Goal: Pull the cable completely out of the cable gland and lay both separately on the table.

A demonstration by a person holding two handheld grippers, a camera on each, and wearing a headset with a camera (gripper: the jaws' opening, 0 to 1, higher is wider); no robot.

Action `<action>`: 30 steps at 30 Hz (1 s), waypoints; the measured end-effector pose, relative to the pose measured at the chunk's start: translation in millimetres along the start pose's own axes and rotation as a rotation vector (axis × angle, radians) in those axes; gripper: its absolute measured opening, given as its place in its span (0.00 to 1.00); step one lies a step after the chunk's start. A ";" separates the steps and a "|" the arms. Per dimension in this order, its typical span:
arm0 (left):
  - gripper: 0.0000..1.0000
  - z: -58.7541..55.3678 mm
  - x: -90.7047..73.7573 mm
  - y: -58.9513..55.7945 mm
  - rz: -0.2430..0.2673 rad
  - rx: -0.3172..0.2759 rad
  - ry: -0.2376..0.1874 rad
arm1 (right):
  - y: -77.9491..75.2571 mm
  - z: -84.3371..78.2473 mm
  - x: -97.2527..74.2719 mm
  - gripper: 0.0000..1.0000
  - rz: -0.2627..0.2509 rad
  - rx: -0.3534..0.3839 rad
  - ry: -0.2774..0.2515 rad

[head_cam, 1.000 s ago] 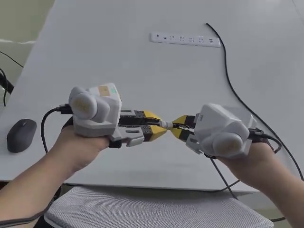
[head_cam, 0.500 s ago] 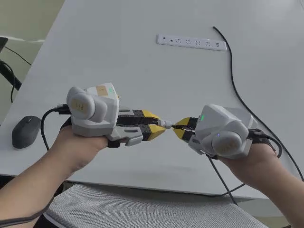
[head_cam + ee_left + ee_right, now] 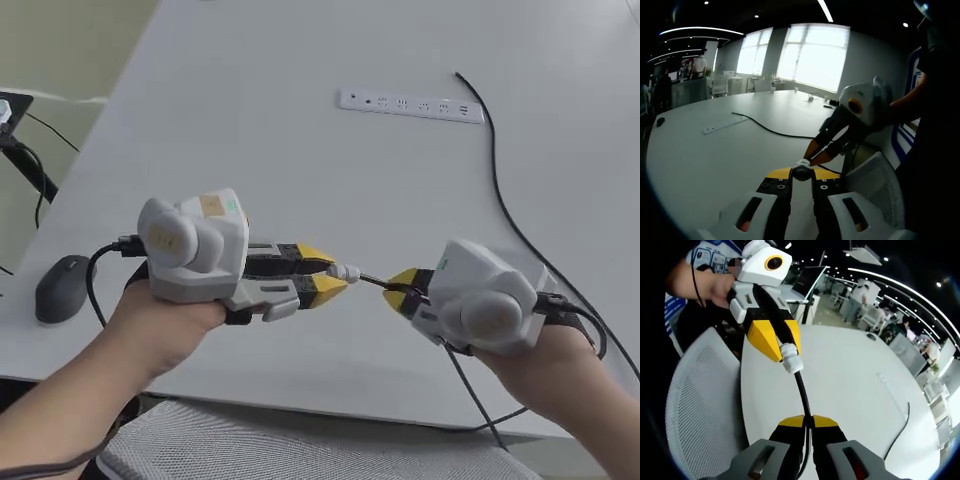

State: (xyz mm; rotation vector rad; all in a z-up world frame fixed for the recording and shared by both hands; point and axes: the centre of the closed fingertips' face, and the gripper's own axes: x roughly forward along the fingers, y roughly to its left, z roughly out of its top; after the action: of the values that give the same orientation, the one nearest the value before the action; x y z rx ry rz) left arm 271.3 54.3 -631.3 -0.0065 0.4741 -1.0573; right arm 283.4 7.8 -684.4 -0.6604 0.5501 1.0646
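Above the table's [image 3: 300, 130] near edge, cable [image 3: 372, 281] lay level, left-right: left gripper [image 3: 333, 277] clamped on gland [image 3: 346, 271], right gripper [image 3: 398, 286] pinching cable, its end seemingly inside gland.

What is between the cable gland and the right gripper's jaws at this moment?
A bare stretch of black cable, running from the white cable gland to the right gripper; the right gripper view shows it best.

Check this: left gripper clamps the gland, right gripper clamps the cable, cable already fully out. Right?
No: the cable is not out; it runs into the cable gland, as the right gripper view shows. Grips by left gripper and right gripper: correct.
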 end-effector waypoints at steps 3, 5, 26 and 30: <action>0.15 -0.5 -0.1 -0.9 0.005 -0.002 0.000 | 0.1 -3.5 -1.2 0.00 -0.002 0.003 0.006; 0.15 0.0 -0.7 -0.5 0.012 -0.005 -0.003 | 0.0 -6.3 -1.8 0.00 -0.004 0.001 0.009; 0.15 -26.6 1.4 5.0 0.035 -0.025 0.010 | -33.6 -27.5 -3.2 0.00 -0.081 0.175 0.061; 0.15 -33.3 0.4 7.3 0.038 -0.027 0.019 | -39.5 -27.4 1.5 0.00 -0.081 0.193 0.069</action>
State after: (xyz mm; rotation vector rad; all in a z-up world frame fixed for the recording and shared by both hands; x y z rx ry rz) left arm 264.9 64.9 -663.1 -0.0115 0.5045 -1.0140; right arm 317.7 -24.2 -695.4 -0.5467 0.6715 0.9031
